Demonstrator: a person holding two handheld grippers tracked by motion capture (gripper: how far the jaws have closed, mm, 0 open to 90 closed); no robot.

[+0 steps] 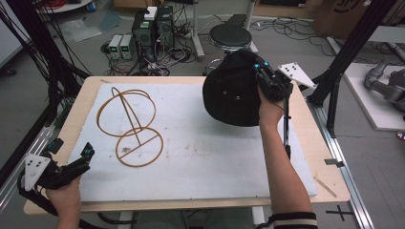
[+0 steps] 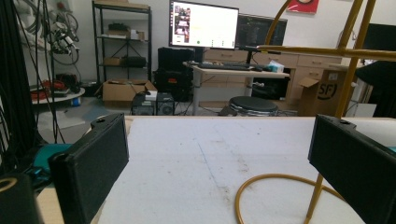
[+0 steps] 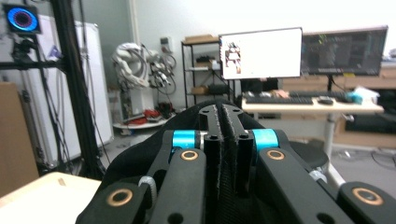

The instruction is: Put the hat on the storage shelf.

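A stained white mat (image 1: 200, 152) covers the table (image 1: 315, 143); cables litter the floor. Right gripper (image 1: 267, 78) pinches a black cap (image 1: 231, 93) near the far right corner; left gripper (image 1: 76, 164) gapes empty.

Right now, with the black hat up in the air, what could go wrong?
1. The right tool pinches just the edge of the black hat, so it might slip out and drop on the table.
2. The hat hangs floppy and big. If it swings toward the gold wire stand, it could bump the stand over.
3. The left tool sits open beside the stand's bottom ring, so a small nudge could push it.
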